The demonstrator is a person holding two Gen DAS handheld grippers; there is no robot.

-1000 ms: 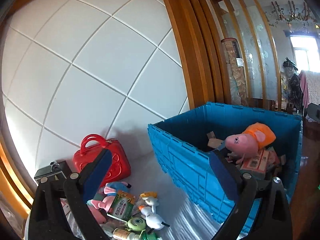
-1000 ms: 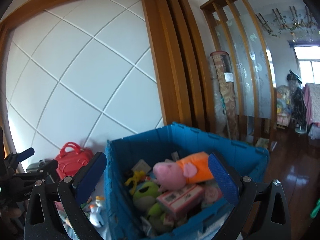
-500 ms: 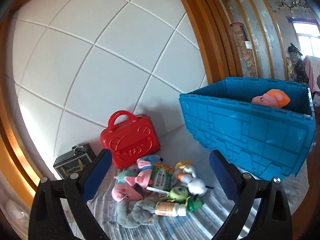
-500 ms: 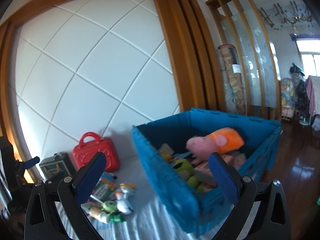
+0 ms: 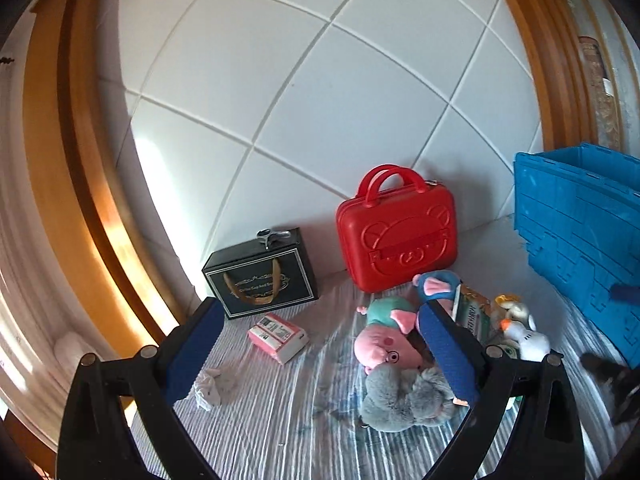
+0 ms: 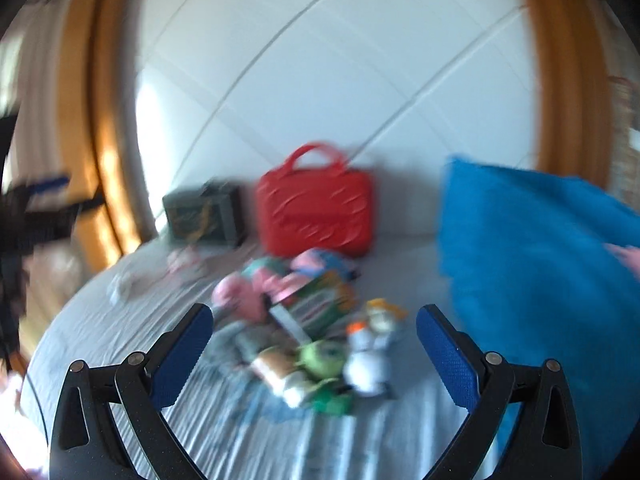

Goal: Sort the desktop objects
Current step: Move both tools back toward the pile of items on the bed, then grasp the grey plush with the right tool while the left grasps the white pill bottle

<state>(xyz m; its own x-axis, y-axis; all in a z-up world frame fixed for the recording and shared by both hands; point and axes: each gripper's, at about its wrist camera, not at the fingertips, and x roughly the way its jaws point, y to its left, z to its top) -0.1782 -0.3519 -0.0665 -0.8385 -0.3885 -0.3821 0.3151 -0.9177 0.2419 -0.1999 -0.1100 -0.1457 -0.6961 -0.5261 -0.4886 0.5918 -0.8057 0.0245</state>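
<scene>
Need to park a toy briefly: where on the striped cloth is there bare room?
Bare cloth lies in front of the pink packet, between the crumpled tissue and grey plush. A narrower strip separates the black box from the red case. Between the case and blue crate, toys crowd.

Both wrist views look down and forward over the striped tabletop (image 5: 288, 412) toward the wall. They share the red case (image 5: 396, 236) (image 6: 316, 208) and blue crate (image 5: 580, 232) (image 6: 532, 264); the right view is blurred.

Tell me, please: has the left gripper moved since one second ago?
Yes. The left gripper swung left, away from the blue crate, and now faces the red case.
</scene>
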